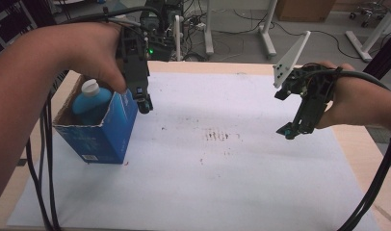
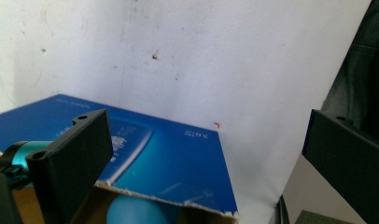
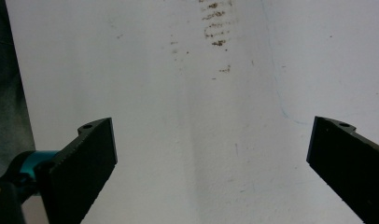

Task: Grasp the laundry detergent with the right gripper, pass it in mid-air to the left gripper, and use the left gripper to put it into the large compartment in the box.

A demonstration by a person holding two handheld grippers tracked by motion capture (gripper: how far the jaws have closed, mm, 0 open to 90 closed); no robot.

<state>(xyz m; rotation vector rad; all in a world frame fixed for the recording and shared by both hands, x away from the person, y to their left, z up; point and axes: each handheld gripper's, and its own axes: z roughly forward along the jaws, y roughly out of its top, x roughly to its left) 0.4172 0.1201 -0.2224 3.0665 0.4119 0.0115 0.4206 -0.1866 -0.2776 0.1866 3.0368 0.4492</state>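
A blue cardboard box (image 1: pixel 103 133) with a torn open top stands at the left of the white sheet (image 1: pixel 222 159). Inside it sits a blue bottle (image 1: pixel 91 102) with a white cap (image 1: pixel 90 87). My left gripper (image 1: pixel 144 102) hangs just above the box's right rim, jaws wide apart and holding nothing. In the left gripper view, the box's blue side (image 2: pixel 169 158) and the bottle's rounded blue body (image 2: pixel 136 211) lie below the jaws. My right gripper (image 1: pixel 287 130) hovers open over the sheet's right side, away from the box, with bare paper (image 3: pixel 201 140) between its jaws.
Dark smudges (image 1: pixel 216 135) mark the sheet's middle. The wooden table edge (image 1: pixel 362 144) shows at right, and black cables (image 1: pixel 39 173) trail down the left. Beyond the table stand equipment (image 1: pixel 160 24), white stand legs (image 1: pixel 267 33) and a cardboard box (image 1: pixel 304 8).
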